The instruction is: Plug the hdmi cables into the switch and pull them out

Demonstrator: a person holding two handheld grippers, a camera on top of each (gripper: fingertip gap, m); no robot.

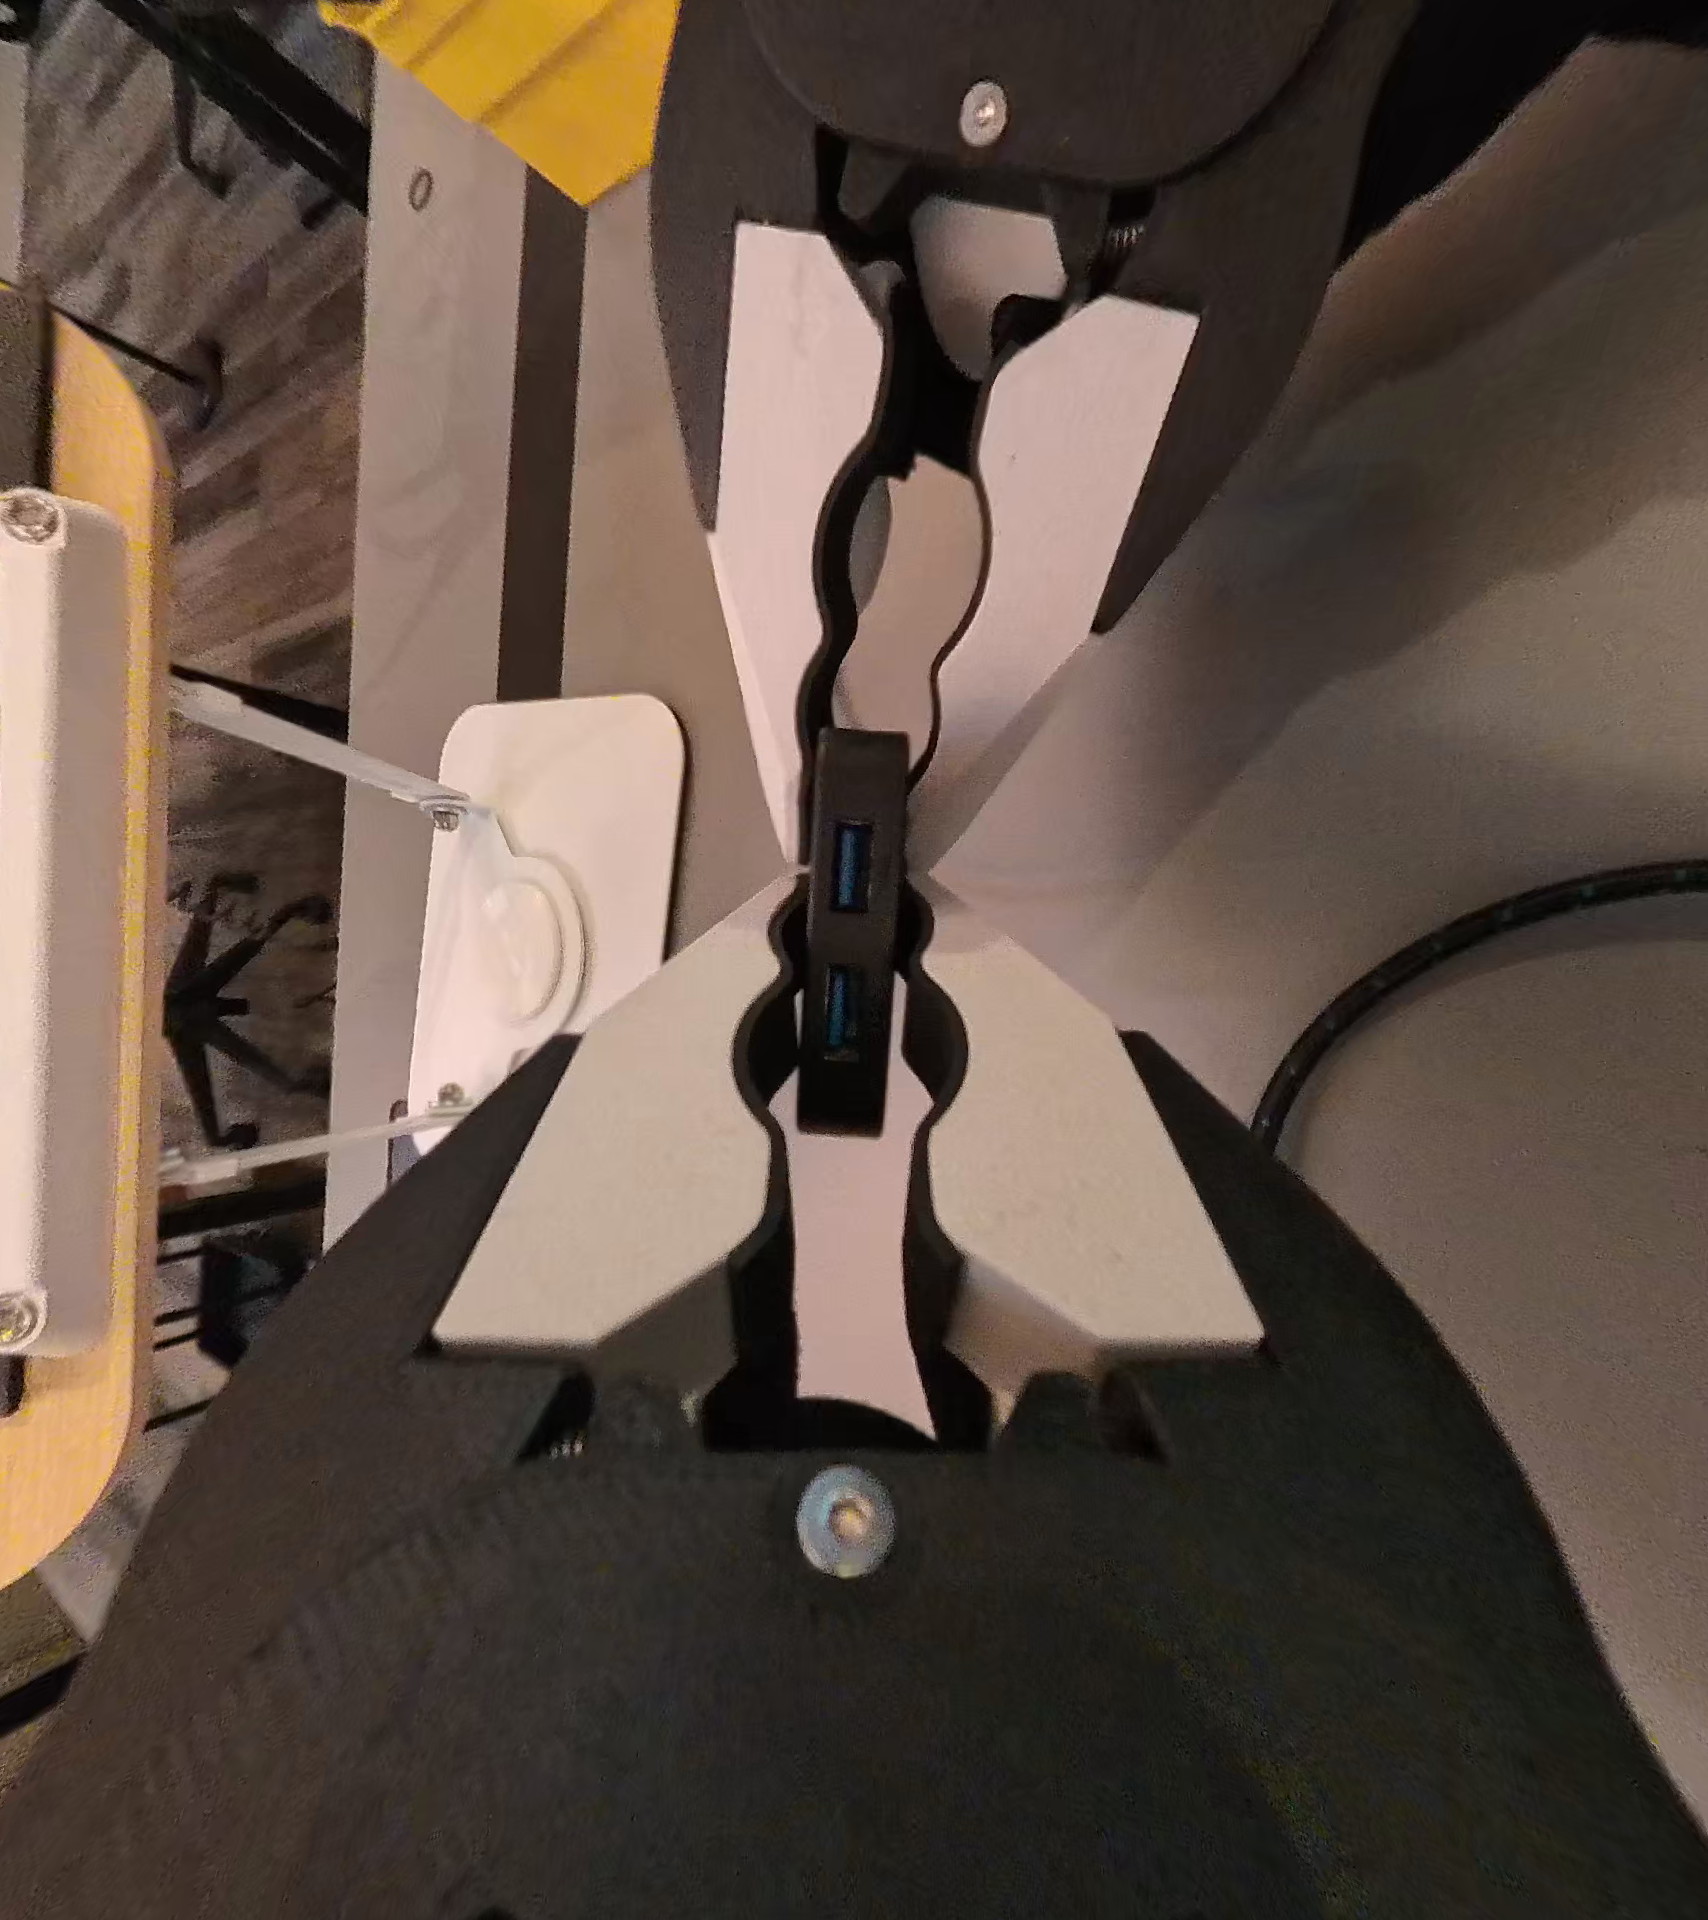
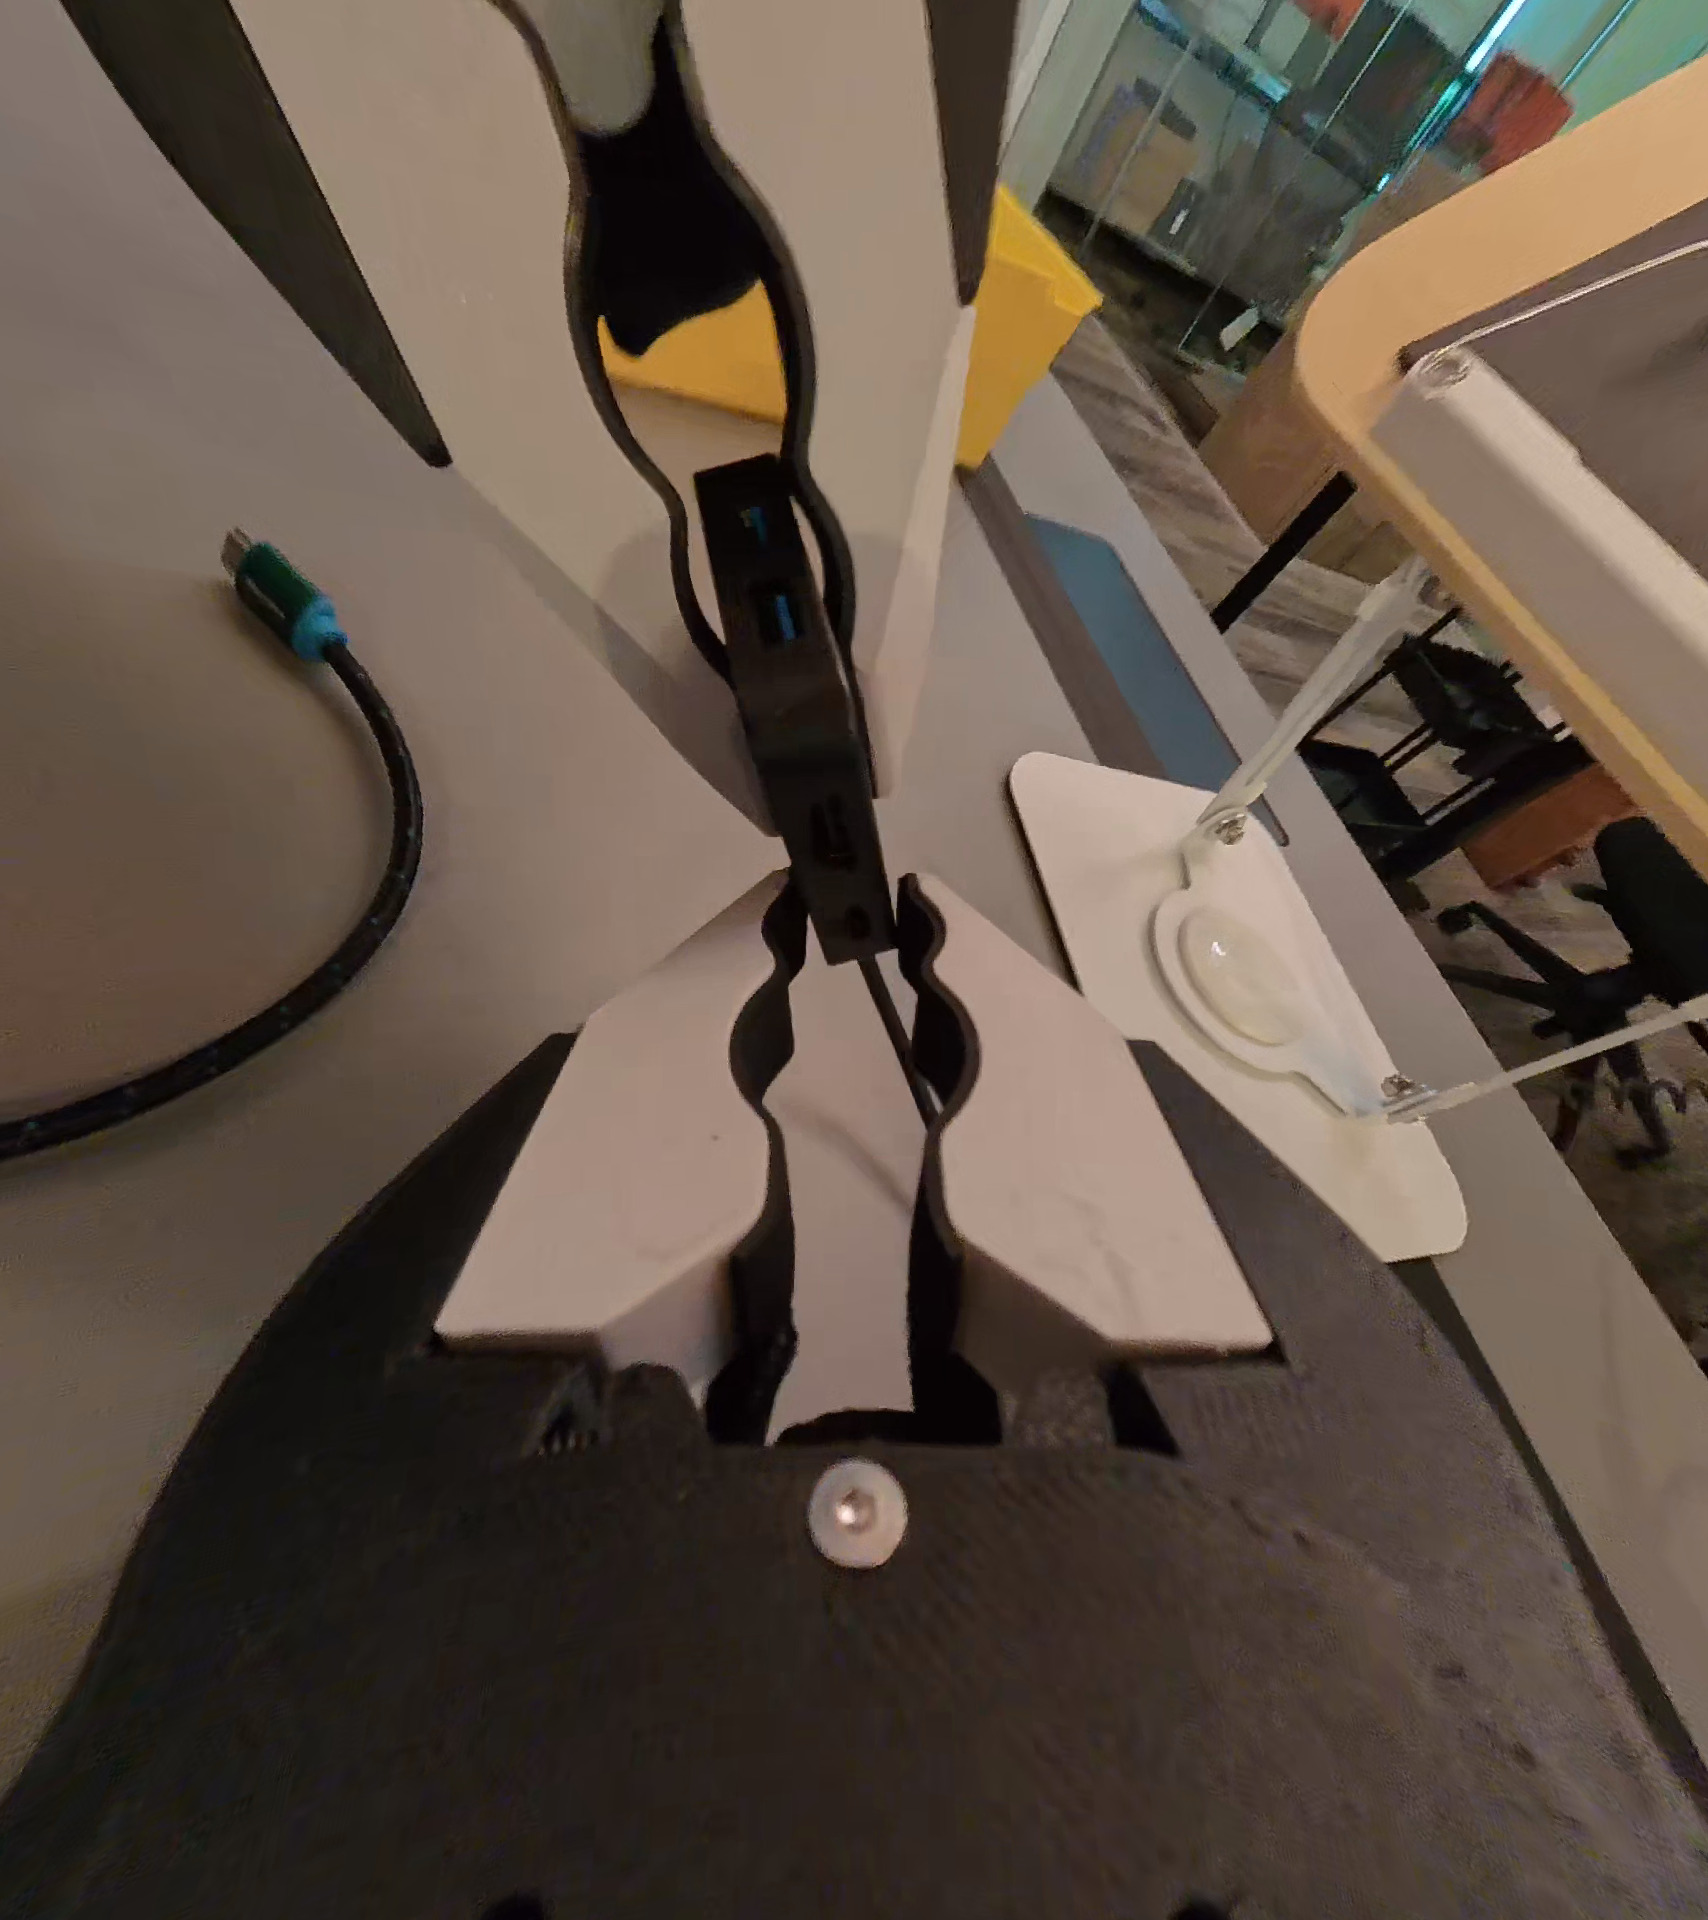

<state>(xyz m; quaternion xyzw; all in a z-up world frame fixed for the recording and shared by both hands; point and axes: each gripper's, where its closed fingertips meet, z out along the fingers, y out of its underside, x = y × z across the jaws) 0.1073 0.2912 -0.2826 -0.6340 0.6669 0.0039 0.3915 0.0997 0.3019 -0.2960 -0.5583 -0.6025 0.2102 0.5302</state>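
Both tools clamp the switch end to end, left tool, right tool; cable lies unplugged on the worktop, and uneven pull could twist the switch loose.

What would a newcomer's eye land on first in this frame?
First, the small black switch with blue ports, pinched from opposite ends by the left gripper and the right gripper, dead centre in both wrist views. Next, the black braided cable with a green plug, lying unplugged on the grey table to the left in the right wrist view.
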